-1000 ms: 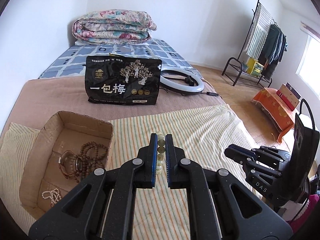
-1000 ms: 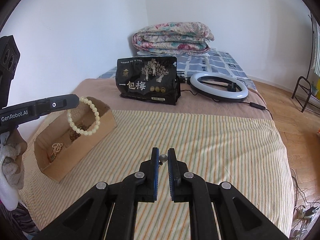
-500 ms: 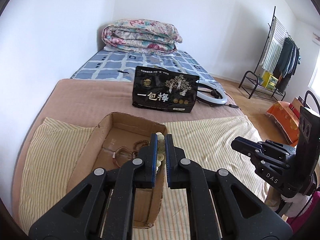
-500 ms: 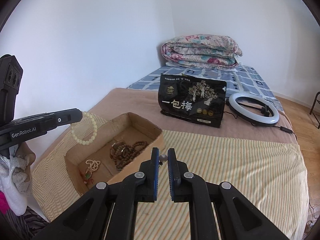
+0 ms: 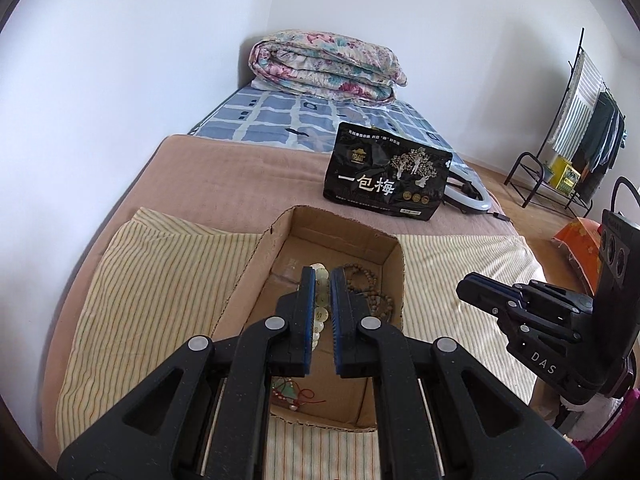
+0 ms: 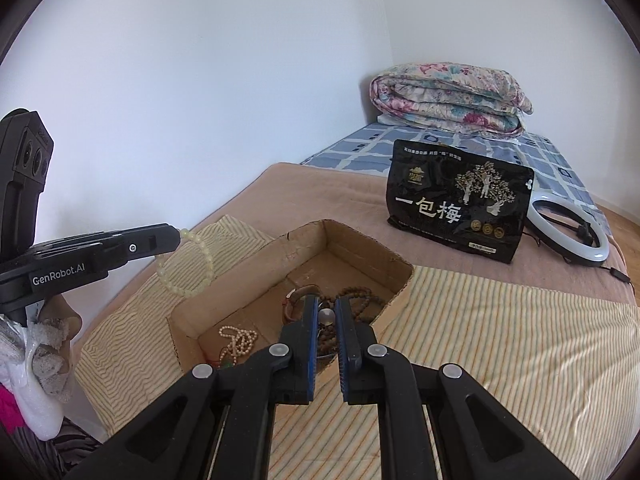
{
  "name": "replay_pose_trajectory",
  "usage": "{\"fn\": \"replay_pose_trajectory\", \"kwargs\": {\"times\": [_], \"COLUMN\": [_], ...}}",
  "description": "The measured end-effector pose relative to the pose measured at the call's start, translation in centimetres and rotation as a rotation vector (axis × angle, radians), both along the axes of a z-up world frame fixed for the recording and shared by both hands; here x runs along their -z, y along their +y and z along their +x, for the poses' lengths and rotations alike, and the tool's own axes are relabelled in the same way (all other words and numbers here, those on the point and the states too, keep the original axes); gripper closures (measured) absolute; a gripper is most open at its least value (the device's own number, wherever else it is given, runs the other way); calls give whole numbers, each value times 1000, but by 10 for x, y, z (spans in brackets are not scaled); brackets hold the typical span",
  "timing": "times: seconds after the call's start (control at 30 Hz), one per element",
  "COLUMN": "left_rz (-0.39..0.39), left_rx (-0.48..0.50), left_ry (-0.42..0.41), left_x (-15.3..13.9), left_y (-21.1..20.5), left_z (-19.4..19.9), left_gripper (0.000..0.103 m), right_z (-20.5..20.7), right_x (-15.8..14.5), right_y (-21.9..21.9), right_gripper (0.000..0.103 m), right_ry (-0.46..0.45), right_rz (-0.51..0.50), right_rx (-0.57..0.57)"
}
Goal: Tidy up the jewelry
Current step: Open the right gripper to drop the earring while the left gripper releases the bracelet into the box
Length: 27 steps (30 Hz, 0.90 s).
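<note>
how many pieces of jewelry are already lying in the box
4, perhaps more under the grippers: a pearl strand, a red-corded pendant, a leather band, and brown beads, all in the box.

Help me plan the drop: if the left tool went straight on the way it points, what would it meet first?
Probably the floor of the cardboard box, beside the brown bead strands. The left tool, holding the pale bead bracelet, aims down into it, though depth is unclear.
</note>
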<state>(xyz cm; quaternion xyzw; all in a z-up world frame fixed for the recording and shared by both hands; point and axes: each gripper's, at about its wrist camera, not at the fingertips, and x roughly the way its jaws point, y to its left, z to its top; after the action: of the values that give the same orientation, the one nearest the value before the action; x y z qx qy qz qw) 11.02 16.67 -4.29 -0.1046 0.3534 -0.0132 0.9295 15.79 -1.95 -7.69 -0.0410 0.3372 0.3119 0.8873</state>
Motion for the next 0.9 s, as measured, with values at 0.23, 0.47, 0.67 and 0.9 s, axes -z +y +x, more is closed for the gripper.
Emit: {"fn": "replay_pose_trajectory", "kwargs": {"times": [0.23,0.47,0.67,0.9], "left_rz": [-7,6,-1,1], "left_rx": [-11,-17,-32,-42], "left_ry": [48,80,92,80], "left_x": [13,20,21,18], "left_y": [8,8,11,12], "left_z": [1,5,7,5], "left_gripper": [98,98,81,81], "right_z": [5,10,11,9], "right_x": [11,18,18,14], "right_y": [24,30,28,25], "right_gripper": [97,79,56,46], "right_ry": [29,54,52,42], "right_rz": [-4,0,-3,-13], "right_rx": [-26,-27,-8,17]}}
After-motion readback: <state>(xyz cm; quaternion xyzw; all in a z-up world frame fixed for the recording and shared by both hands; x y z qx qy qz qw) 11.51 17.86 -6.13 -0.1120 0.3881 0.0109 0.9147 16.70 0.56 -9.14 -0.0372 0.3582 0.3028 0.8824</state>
